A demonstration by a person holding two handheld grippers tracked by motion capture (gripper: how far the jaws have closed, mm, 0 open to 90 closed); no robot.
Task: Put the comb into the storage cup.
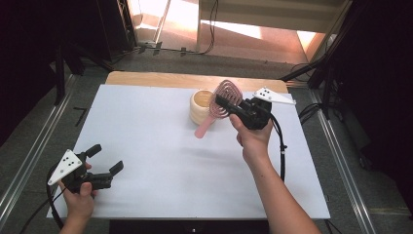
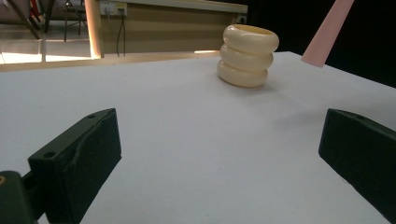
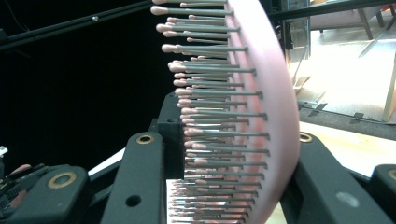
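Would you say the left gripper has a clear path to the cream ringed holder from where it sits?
Probably yes: the left gripper stands open, and bare white table lies between it and the cream ringed holder.

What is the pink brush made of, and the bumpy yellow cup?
The pink hairbrush looks like smooth matte plastic: its curved back is even in colour, and thin grey bristles with little pink tips stick out. The right gripper holds it by the head. The cream cup looks like three stacked rings with a soft sheen; it could be plastic, silicone or glazed ceramic.
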